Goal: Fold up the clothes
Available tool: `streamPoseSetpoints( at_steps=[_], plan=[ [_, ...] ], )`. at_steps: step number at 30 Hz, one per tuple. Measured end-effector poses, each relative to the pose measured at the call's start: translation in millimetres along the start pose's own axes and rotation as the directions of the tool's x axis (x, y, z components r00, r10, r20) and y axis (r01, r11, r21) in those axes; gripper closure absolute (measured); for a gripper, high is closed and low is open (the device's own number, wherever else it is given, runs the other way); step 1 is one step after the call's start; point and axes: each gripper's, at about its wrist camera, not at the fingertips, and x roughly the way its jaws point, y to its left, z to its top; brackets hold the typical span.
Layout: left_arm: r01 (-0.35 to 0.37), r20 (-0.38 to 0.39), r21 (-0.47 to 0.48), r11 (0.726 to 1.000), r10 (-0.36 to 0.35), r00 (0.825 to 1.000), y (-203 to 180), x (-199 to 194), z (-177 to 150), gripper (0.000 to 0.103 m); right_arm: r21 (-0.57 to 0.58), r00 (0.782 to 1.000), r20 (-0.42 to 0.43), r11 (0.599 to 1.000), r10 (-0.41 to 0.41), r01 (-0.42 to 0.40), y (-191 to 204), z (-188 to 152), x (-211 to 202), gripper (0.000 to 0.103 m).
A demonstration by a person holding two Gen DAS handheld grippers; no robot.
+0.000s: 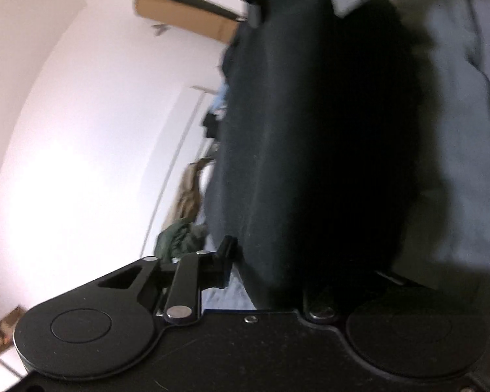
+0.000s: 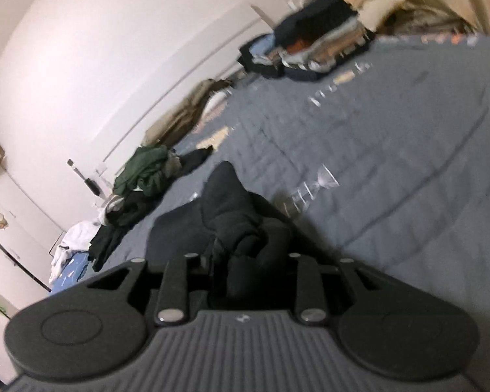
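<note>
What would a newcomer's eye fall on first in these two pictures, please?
A black fabric garment hangs across the middle of the left wrist view, bunched at the left gripper. In the right wrist view, the right gripper clamps black cloth over a grey quilted bedspread, with a rumpled green garment lying left.

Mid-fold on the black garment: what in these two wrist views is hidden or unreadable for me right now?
- Left wrist view: the left tool tips; the black garment covers one finger and the gap.
- Right wrist view: the right tool pads, buried in bunched black garment.
- Right wrist view: the far clothes stack on the grey bedspread, too blurred to separate items.
</note>
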Motion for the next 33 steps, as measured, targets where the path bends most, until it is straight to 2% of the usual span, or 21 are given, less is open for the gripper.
streamPoseSetpoints(
  at_steps=[2,3,4,5,7,12,15,20,23,24,25,27,28,30,33],
  plan=[
    [0.008,-0.014,0.028,1.0,-0.008,1.0,-10,5,-4,0.062,-0.03,0.998,-0.05,0.998,-0.049,0.047,-3,-5,14,0.076],
    [0.013,-0.02,0.042,0.999,-0.012,1.0,-14,7,-6,0.057,-0.02,0.992,-0.097,0.997,-0.08,0.078,-9,-10,24,0.076],
    [0.017,-0.027,0.056,0.998,-0.016,1.0,-19,10,-8,0.071,0.002,0.985,-0.14,0.995,-0.102,0.103,-16,-14,33,0.075],
    [0.019,-0.032,0.071,0.997,-0.016,0.999,-23,11,-9,0.073,0.023,0.979,-0.167,0.993,-0.114,0.12,-22,-18,39,0.075],
    [0.004,-0.03,0.107,0.994,-0.001,1.0,-27,12,-10,0.083,0.031,0.979,-0.17,0.992,-0.115,0.122,-26,-20,43,0.074],
    [0.026,-0.016,0.167,0.986,-0.023,1.0,-2,3,-25,0.087,0.012,0.981,-0.174,0.996,-0.081,0.085,-14,-25,38,0.074],
    [0.039,-0.034,0.183,0.982,-0.034,0.999,17,-3,-42,0.089,0.008,0.98,-0.189,0.998,-0.06,0.063,0,-37,38,0.074],
    [0.032,-0.096,0.227,0.973,-0.011,0.995,52,-23,-84,0.09,0.012,0.965,-0.255,0.998,0.067,-0.066,35,-57,33,0.075],
    [0.027,-0.159,0.207,0.978,0.006,0.987,70,-46,-97,0.09,0.024,0.94,-0.286,0.982,0.187,-0.188,60,-65,26,0.075],
    [0.036,-0.189,0.192,0.981,0.001,0.982,73,-52,-99,0.087,0.013,0.934,-0.289,0.976,0.21,-0.216,68,-66,24,0.075],
    [0.063,-0.229,0.174,0.983,-0.022,0.973,74,-51,-102,0.078,-0.003,0.931,-0.292,0.974,0.217,-0.228,75,-69,24,0.075],
    [0.147,-0.291,0.137,0.98,-0.102,0.951,65,-49,-103,0.06,-0.064,0.933,-0.317,0.977,0.172,-0.202,82,-75,30,0.075],
    [0.196,-0.31,0.12,0.973,-0.151,0.939,59,-49,-103,0.061,-0.085,0.928,-0.347,0.981,0.135,-0.175,79,-79,37,0.075],
    [0.248,-0.319,0.091,0.965,-0.208,0.925,51,-53,-101,0.061,-0.077,0.907,-0.414,0.989,0.083,-0.126,63,-89,51,0.075],
    [0.247,-0.3,0.011,0.969,-0.233,0.925,66,-65,-96,0.061,-0.08,0.895,-0.44,0.99,0.07,-0.117,55,-89,49,0.075]
  ],
)
